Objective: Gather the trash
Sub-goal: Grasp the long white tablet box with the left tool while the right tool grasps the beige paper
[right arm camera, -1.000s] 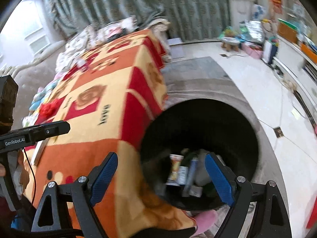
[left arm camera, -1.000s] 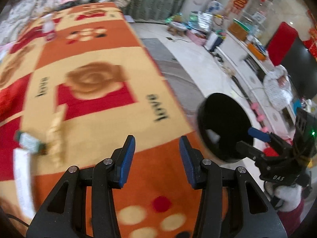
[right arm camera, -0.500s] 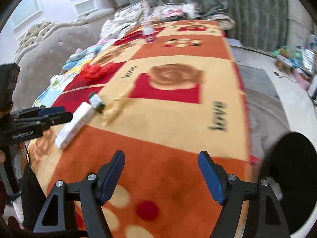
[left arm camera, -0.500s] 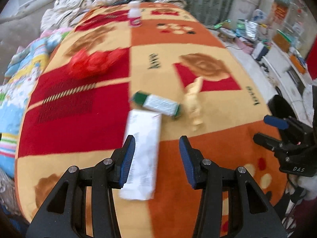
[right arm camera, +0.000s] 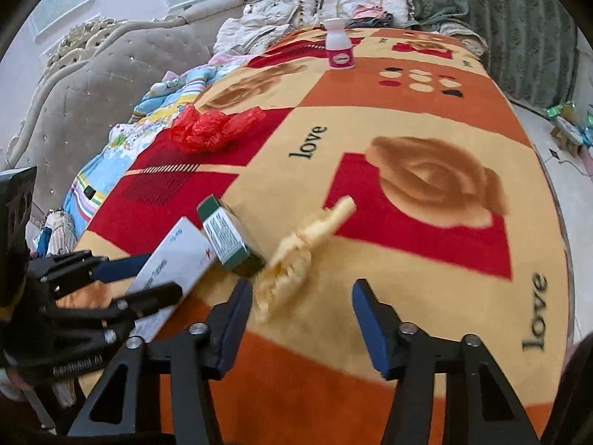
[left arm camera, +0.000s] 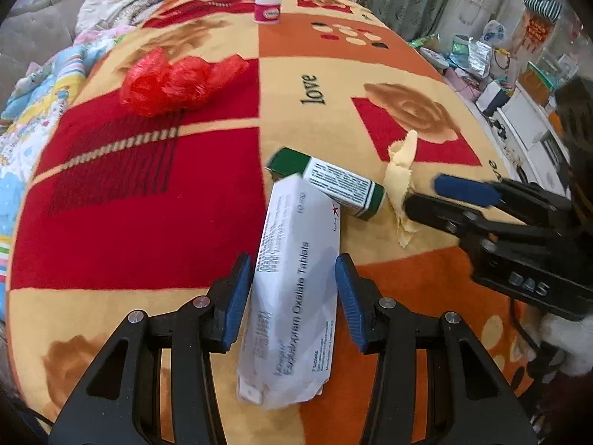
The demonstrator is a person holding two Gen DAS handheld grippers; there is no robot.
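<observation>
Spread over a table, an orange and red patterned cloth (left arm camera: 370,85) bears litter: the left gripper (left arm camera: 292,289) straddles a white tablet box (left arm camera: 292,296), jaws narrow, seemingly untouching, the right gripper (right arm camera: 302,307) closing beside a yellow wrapper (right arm camera: 292,256); next, pinch each.

Home living room, tufted sofa (right arm camera: 92,85), curtains (right arm camera: 481,3), patterned blanket (right arm camera: 407,118)

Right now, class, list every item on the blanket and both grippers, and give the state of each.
White tablet box: lying flat, crumpled, between the left gripper's pads.
Green medicine box: lying on its side, closed.
Yellow wrapper: crumpled, lying loose.
Red plastic bag: scrunched up.
Small white bottle: upright, capped.
Left gripper: straddling the tablet box.
Right gripper: jaws closing, wrapper not yet gripped.
</observation>
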